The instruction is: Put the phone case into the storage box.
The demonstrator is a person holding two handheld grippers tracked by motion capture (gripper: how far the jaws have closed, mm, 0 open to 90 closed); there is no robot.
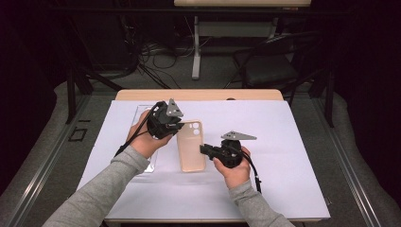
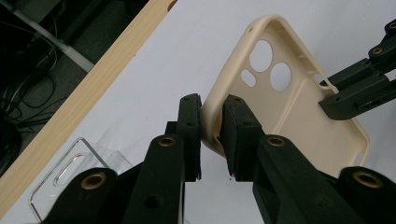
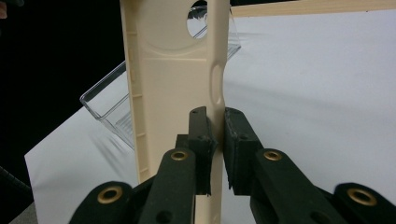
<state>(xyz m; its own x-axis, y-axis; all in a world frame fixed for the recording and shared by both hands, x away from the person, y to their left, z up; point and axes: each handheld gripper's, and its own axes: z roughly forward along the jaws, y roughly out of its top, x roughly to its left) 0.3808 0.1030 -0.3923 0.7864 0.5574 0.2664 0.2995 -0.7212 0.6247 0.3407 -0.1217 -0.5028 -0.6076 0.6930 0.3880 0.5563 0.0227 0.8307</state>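
A cream phone case (image 1: 191, 146) with camera holes lies open side up on the white sheet, between my two grippers. My left gripper (image 1: 178, 126) is shut on the case's left wall near the camera end; in the left gripper view the jaws pinch that rim of the phone case (image 2: 299, 107), left gripper (image 2: 212, 122). My right gripper (image 1: 204, 150) is shut on the opposite long wall, and the right gripper view shows the wall of the phone case (image 3: 173, 79) squeezed between the jaws of the right gripper (image 3: 216, 135).
A clear plastic phone case (image 1: 144, 113) lies under my left hand at the left, clear case (image 2: 70, 172), clear case (image 3: 114, 112). The white sheet (image 1: 283, 137) covers a wooden table (image 1: 198, 94). Table legs, a chair and cables stand beyond the far edge.
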